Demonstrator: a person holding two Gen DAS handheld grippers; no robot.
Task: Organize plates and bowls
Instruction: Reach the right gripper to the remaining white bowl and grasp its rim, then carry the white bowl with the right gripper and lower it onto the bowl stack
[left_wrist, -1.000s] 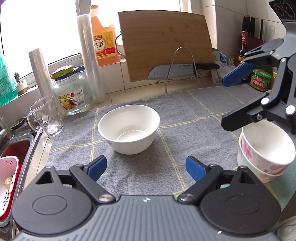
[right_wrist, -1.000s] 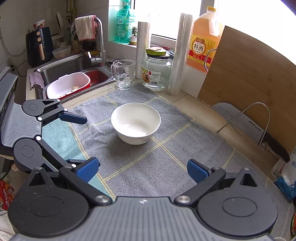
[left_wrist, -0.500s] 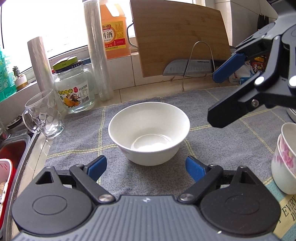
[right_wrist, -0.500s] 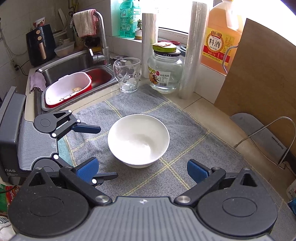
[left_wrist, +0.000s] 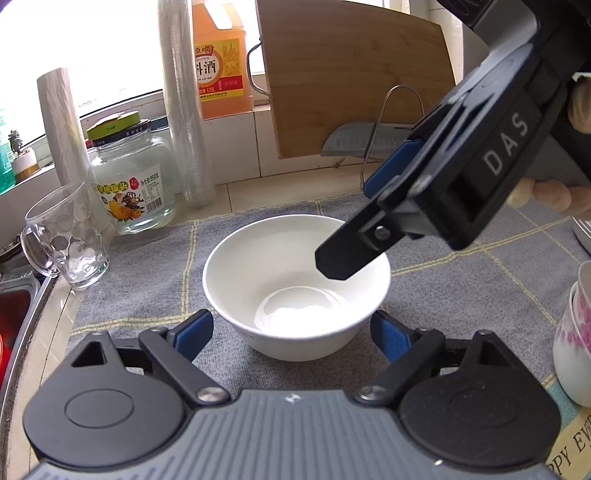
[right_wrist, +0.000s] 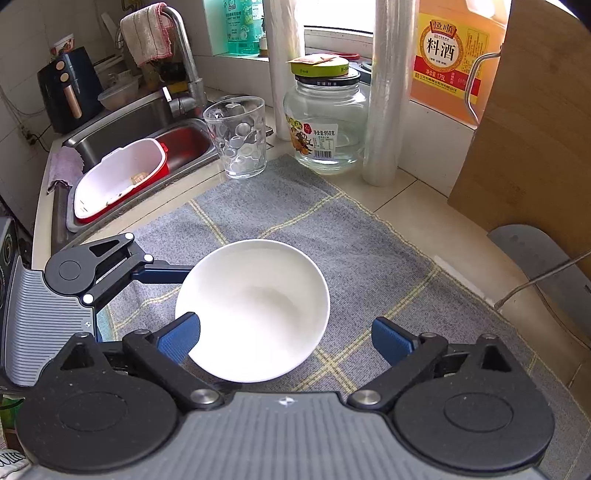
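The white bowl (left_wrist: 295, 284) sat upright on the grey woven cloth (left_wrist: 147, 280), a coarse mat crossed by thin yellow lines, spread over the pale tiled tabletop (right_wrist: 417, 206). Smooth glazed ceramic, round, deep, with a glossy ring of light in its base.

The left hand-held gripper (left_wrist: 291, 334) was down low at the bowl's near side, its jaws spread wide, a blue ribbed pad just outside each flank of the bowl. Whether either pad touched the wall could not be told; no clamp showed. The body behind was ridged grey plastic with matte black round hubs.

The right hand-held gripper (right_wrist: 284, 338) hung over the bowl from above, jaws also wide apart. Its left blue pad overlapped the rim in the picture; the right pad stood clear over the cloth. In the left wrist view one black finger of it pointed down over the bowl's far rim, with a person's fingertips (left_wrist: 546, 194) behind the handle.

At the right edge stood the stacked floral bowls (left_wrist: 572, 343), white with pink blossoms, well apart from the plain one. Behind the cloth: a dimpled glass mug (left_wrist: 66, 236), a clear squat glass jar (left_wrist: 133, 184) with a green lid, a tall roll of cling film (left_wrist: 184, 107), an orange bottle (left_wrist: 219, 62), and a bamboo cutting board (left_wrist: 354, 81) leaning on the wall.
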